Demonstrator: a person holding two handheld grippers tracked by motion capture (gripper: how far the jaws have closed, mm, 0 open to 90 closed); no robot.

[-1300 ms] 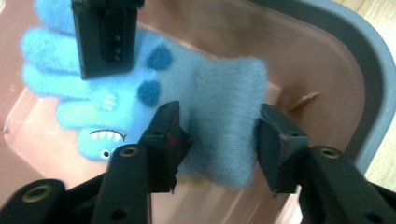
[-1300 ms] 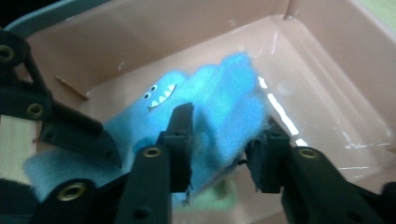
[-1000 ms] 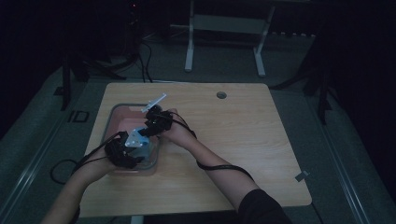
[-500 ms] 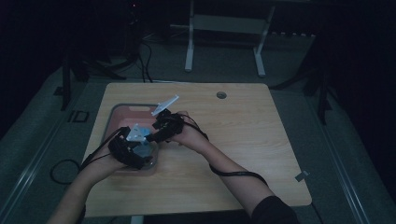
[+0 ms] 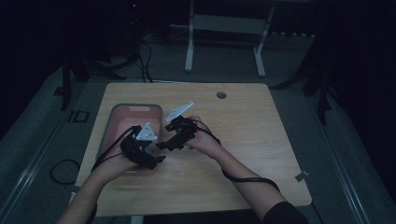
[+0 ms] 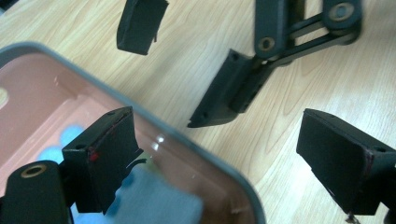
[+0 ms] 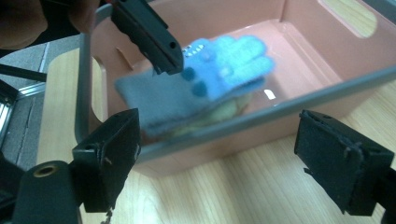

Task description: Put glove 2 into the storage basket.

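A pink bin (image 5: 135, 106) with a grey rim stands on the left part of the wooden table (image 5: 252, 140). Inside it lies a blue glove (image 7: 224, 60) with a grey cuff, on top of something yellowish. My left gripper (image 5: 149, 156) is open at the bin's near right corner. One of its jaws hangs over the bin (image 6: 28, 93) and the glove's cuff (image 6: 154, 200), the other over the table. My right gripper (image 5: 168, 142) is open just right of the bin (image 7: 280, 112) and faces it, with nothing between its jaws.
A small round hole (image 5: 221, 95) sits near the table's far edge. A white frame (image 5: 224, 28) and dark cables (image 5: 144, 56) are on the floor beyond the table. Bare wood stretches to the right of my hands.
One second ago a pale blue thing sat between both grippers over the bin. Now the glove lies in the bin, and both grippers stand open, shifted right toward the rim.
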